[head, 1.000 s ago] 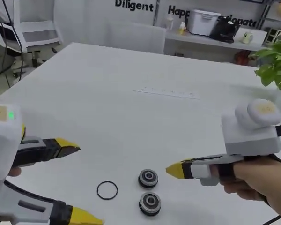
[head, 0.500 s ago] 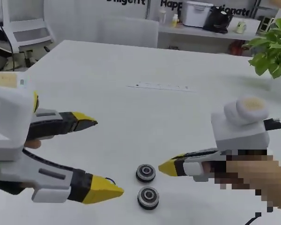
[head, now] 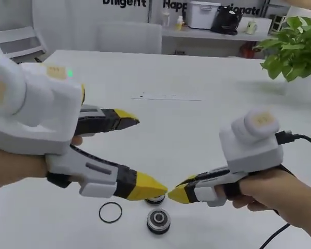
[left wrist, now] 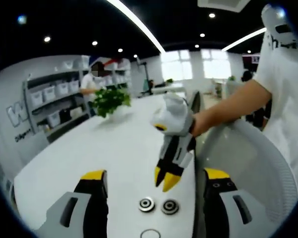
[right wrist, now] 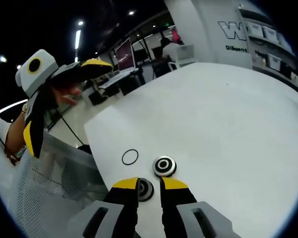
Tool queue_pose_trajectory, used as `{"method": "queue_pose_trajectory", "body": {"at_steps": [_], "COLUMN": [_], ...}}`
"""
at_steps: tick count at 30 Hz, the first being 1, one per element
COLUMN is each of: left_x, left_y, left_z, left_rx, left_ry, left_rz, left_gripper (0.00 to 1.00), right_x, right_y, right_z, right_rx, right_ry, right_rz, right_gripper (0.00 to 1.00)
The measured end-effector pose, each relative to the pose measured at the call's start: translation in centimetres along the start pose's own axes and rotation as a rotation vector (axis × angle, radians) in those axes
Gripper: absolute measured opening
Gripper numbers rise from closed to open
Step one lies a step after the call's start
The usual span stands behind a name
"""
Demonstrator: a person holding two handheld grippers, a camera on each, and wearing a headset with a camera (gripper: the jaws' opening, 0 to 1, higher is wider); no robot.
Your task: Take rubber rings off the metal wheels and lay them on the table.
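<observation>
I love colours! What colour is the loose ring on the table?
The ring is black, clearest in the head view.

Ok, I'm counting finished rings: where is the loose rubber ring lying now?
In the head view the rubber ring lies flat on the table, low and left of centre, just left of the nearer metal wheel.

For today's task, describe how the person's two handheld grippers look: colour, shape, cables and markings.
Both have white blocky bodies, black jaws and pointed yellow tips. The left gripper carries a small green light; the right gripper has a black cable running from its body. The person wears a white short-sleeved shirt.
</observation>
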State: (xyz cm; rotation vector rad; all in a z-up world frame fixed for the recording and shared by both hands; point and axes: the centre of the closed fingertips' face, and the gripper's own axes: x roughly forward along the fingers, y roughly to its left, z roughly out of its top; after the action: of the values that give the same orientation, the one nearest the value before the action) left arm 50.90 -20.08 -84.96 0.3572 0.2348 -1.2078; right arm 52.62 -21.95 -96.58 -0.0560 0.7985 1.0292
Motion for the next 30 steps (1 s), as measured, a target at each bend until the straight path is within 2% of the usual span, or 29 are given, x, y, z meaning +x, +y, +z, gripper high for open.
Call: {"method": "queue_pose_trajectory", "body": {"at_steps": [5,9,13,15,20,24,26,30], "left_x": [2.2,3.5,4.2,4.5,5.0,5.2,5.3,5.4], "left_y": [0.0,0.0,0.2,0.3,0.0,-0.6,-0.8,-1.2], "left_z": [0.0,-0.7,-2.3,-3.8,-6.4,-8.8,-9.6,-10.4], "left_rx": [0.027,0.029,-0.019,-0.071,-0.091,-0.082,-0.083,-0.097], "left_ry": [0.014,0.007,0.008,0.032,0.066,0.106,0.122,0.121], "left_rz": [-0.034,-0.042,-0.046,-0.049,-0.037,-0.059,-0.066,-0.081], "left_gripper": [0.75,0.72,0.69,0.69,0.67,0.61,0.59,0.52], "right_x": [0.0,0.0,0.0,0.2,0.5,0.6,0.6,0.8], "right_y": [-0.2,-0.4,-0.5,-0.7,-0.7,-0.8,-0.9,-0.9], "right_z": [-0.3,-0.5,-0.6,-0.8,-1.2,-1.5,-1.5,-1.8], "right_rx": [0.008,0.013,0.019,0.018,0.012,0.013,0.009,0.010], "right_ry": [0.010,0.014,0.018,0.026,0.046,0.056,0.058,0.064], "right_rz": [-0.005,-0.009,-0.011,-0.013,-0.013,-0.013,-0.020,-0.018], "right_gripper": [0.13,0.13,0.12,0.12,0.12,0.12,0.11,0.11]}}
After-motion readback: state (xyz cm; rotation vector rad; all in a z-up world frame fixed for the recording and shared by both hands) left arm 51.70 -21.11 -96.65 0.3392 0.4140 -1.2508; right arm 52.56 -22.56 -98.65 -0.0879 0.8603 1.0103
